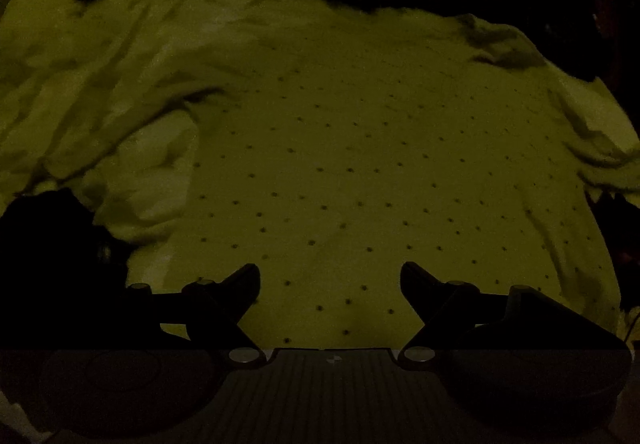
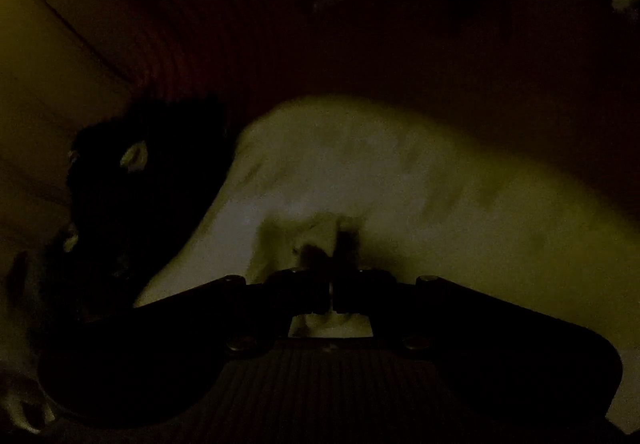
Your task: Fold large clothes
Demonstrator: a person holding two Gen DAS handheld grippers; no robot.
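two grippers working: right gripper (image 2: 332, 264) is pinching a bunched fold of the pale garment (image 1: 360, 164), fingers clenched; left gripper (image 1: 330, 276) is hovering spread and empty, dotted cloth lying straight ahead.

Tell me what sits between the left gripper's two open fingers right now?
Only dotted garment: the left wrist view shows its flat fabric filling the gap of the left gripper, nothing gripped.
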